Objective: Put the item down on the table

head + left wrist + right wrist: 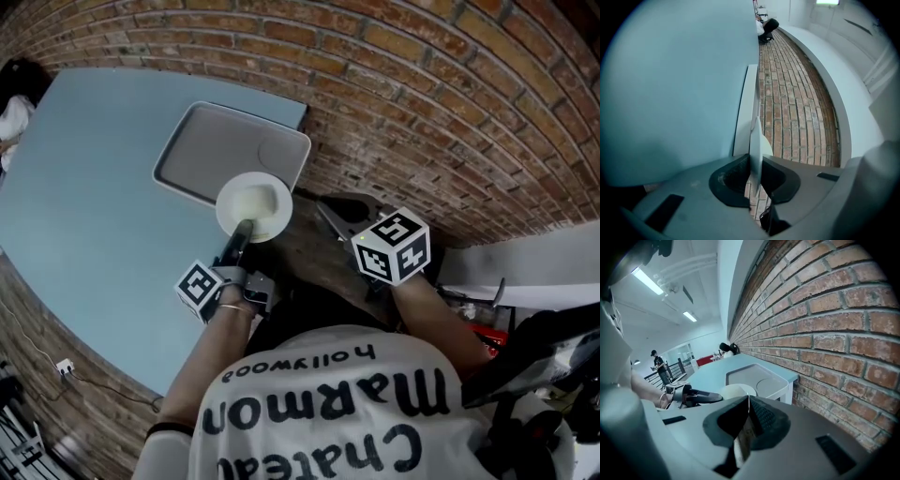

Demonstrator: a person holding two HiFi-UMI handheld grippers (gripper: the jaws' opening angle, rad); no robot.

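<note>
Left tongs [246, 228] are clenched on the rim of the white plate [256, 204], pads biting its near edge. My right tongs [748, 400] are closed on nothing and hang off to the side, over the brickwork [422, 112] beside the table.

Biggest thing under me is the pale blue table [84, 178], flat and bare over most of its top. On its near corner sits a grey tray [202, 150] with a round recess. In the head view the plate overlaps that tray's near edge — I cannot tell whether it touches or hangs just above.

The plate itself is small, round and shallow; in the left gripper view it shows edge-on as a thin white sliver between the pads. I judge it light and stiff, probably glazed and so slippery, and liable to chip if it lands on its lip. Held at one point of the rim it will want to droop — so the hold belongs where it is, well over the rim, and the plate should go down flat rather than edge first.
</note>
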